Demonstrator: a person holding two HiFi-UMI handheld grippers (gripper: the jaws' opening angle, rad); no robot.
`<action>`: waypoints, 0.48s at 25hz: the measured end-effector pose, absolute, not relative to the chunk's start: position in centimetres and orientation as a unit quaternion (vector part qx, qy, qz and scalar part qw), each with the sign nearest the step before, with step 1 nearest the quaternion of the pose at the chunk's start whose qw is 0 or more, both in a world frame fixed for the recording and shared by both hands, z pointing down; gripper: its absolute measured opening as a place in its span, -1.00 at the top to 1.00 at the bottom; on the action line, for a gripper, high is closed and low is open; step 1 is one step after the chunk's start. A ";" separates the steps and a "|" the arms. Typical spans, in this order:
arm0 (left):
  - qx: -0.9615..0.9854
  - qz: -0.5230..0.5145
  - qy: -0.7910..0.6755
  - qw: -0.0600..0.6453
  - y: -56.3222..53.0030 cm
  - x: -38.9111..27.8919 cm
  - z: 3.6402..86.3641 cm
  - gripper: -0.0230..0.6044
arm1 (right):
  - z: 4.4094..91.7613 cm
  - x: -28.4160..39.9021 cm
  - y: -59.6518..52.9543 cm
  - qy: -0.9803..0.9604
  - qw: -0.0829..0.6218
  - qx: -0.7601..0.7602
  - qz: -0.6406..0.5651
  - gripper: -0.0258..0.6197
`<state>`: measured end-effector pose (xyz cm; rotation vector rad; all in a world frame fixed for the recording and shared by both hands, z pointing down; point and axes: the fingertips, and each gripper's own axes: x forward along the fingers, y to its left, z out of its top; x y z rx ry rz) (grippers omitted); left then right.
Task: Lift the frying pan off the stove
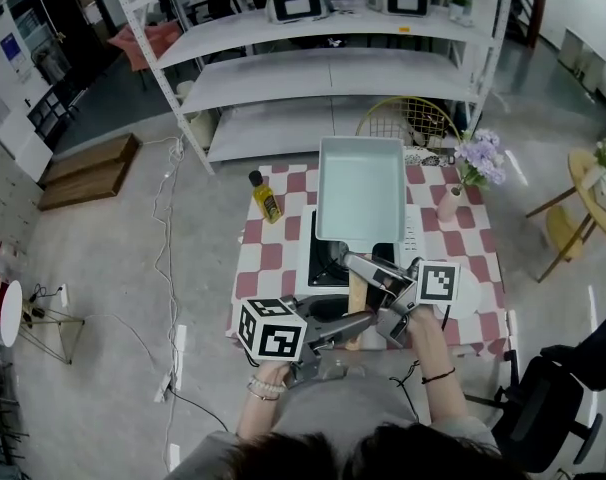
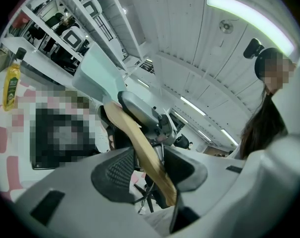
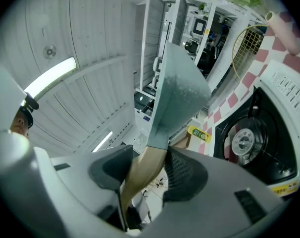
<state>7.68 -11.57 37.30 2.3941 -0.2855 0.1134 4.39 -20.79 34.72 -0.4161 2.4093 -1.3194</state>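
The left gripper (image 1: 368, 320) and right gripper (image 1: 366, 278) are moulded in grey, with black ribbed pads (image 3: 181, 175) set inside the fingers. Behind the fingers, black-and-white marker cubes (image 1: 273, 330) are mounted. A grey shirt (image 1: 353, 408), beaded bracelet (image 1: 266, 386) and black wristband (image 1: 438, 376) are worn.

The frying pan (image 1: 361, 188) is hanging above the stove (image 1: 328, 268) on the table (image 1: 266, 265), with a bottle (image 1: 265, 196) standing left, a vase (image 1: 449, 204) right.

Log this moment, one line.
phase: lift | frying pan: clear of stove | left gripper: shut on handle | right gripper: shut on handle
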 end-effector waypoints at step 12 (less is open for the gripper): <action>0.940 0.030 -0.107 0.324 -11.1 7.6 34.9 0.30 | 31.8 4.6 -20.2 0.866 0.192 -0.146 -0.439 0.27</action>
